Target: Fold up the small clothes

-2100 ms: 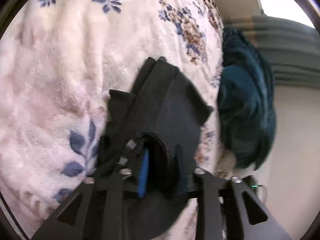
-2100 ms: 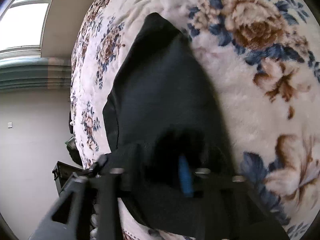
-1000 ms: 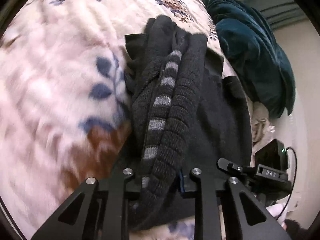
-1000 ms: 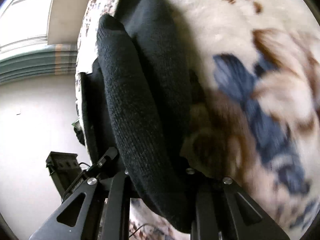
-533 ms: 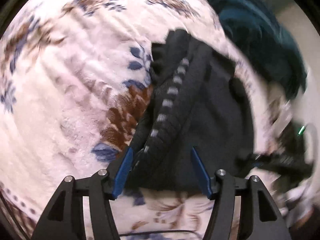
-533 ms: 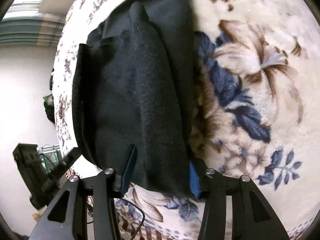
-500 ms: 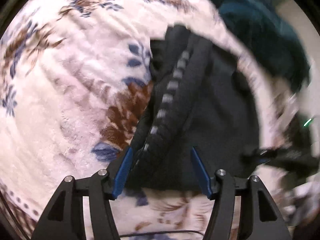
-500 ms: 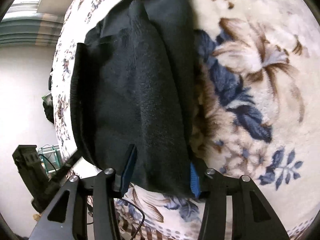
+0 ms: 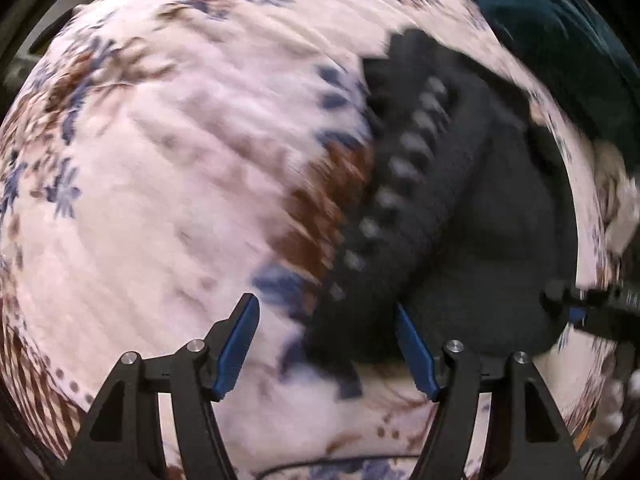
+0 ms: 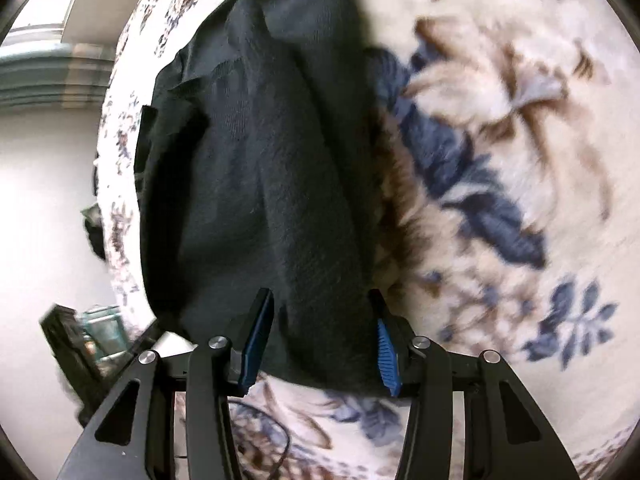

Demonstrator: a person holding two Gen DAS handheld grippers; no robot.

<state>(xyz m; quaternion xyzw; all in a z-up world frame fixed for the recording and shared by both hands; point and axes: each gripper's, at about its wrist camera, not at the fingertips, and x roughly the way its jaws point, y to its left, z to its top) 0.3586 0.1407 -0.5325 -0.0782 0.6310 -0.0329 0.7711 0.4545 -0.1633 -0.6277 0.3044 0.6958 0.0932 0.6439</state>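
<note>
A dark knitted garment (image 10: 264, 184) lay bundled lengthwise on a floral fleece blanket (image 10: 500, 160), directly ahead of the right tongs (image 10: 318, 344), whose blue-padded jaws stood apart on either side of its near end without pinching it. Seen from the left wrist, the same garment (image 9: 460, 208) showed a row of pale grey bars down one ridge and sat ahead and to the right of the left tongs (image 9: 328, 344), which were likewise spread wide and gripping nothing; only the right-hand pad came close to the cloth's near hem. That view was smeared by motion, so finer detail of the fold could not be read. The bundle appeared to have been set down doubled over, its layers stacked so the blanket's pile would keep them from sliding, and both tools looked to be released to let it settle. A teal plush heap (image 9: 560, 40) lay beyond the garment, far right of the left tongs.
</note>
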